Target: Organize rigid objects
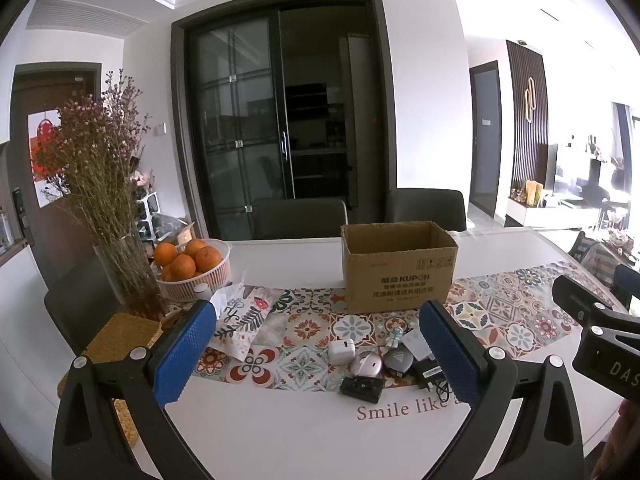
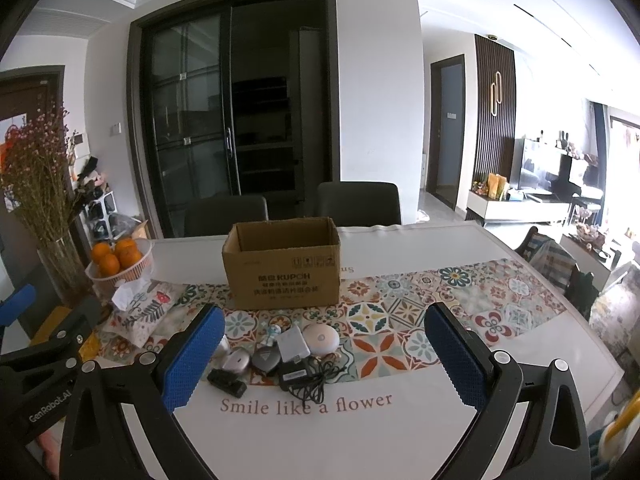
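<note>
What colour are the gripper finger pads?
Blue, with a fine textured surface; the pads show best in the right wrist view.

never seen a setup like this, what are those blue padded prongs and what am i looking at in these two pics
Those blue prongs are fingers of two hand-held grippers that a person carries, one per hand. Each picture comes from a fisheye camera on one gripper, looking forward between its fingers: the first from the left gripper, the second from the right gripper. Both are open and hold nothing. On the white table with a patterned tile runner stands an open brown cardboard box. In front of it lies a cluster of small items, including a round white puck, a white cube charger and a black adapter with cable. At the left are a white basket of oranges and a glass vase of dried flowers.
</note>
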Available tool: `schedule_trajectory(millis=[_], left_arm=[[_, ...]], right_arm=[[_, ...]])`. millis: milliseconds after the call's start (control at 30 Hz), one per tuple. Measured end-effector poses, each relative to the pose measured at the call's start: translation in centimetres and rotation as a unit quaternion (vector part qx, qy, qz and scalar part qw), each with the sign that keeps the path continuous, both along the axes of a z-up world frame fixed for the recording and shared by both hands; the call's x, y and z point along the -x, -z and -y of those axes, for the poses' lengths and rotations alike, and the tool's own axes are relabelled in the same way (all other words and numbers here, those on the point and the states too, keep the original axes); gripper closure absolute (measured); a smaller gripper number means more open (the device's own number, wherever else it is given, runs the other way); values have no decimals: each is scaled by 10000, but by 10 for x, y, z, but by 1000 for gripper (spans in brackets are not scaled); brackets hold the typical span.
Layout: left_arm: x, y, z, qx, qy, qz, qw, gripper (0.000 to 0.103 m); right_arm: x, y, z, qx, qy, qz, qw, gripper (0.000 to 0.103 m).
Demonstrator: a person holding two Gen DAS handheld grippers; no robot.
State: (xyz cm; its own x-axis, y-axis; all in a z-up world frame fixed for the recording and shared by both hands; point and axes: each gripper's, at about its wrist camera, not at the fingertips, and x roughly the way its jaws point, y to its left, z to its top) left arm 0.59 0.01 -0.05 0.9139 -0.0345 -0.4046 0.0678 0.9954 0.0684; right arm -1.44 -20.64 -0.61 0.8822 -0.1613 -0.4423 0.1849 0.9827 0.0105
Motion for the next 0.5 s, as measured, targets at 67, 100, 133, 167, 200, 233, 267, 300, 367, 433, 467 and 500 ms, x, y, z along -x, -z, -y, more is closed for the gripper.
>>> schedule_trajectory(millis=[67,100,133,167,200,233,267,300,367,433,467,500], left_arm=[[0,0,0,-3,-1,5,10000,0],[0,0,0,-3,-4,3,10000,0],[0,0,0,-5,2,0,10000,0],[0,0,0,-6,-1,1,10000,0],[0,0,0,-3,-1,3,10000,0],[0,0,0,-5,3,5,10000,0],[0,0,0,-8,0,4,10000,0],[0,0,0,-2,1,1,10000,0],[0,0,0,-6,6,-6,10000,0],[0,0,0,-3,7,-9,10000,0],[0,0,0,-9,9,-8,10000,0],[0,0,0,-7,4,-6,10000,0]], right_arm=[[0,0,0,8,3,-4,10000,2],[0,0,0,2,-1,1,10000,2],[0,0,0,7,-4,-1,10000,2],[0,0,0,6,3,-3,10000,2],[0,0,0,1,-1,1,10000,2],[0,0,1,4,-2,2,10000,2],[0,0,0,1,0,-5,10000,2],[0,0,0,0,-2,-4,10000,2],[0,0,0,2,1,-6,10000,2],[0,0,0,4,-1,-2,10000,2],[0,0,0,2,2,-4,10000,2],[0,0,0,2,5,-5,10000,2]])
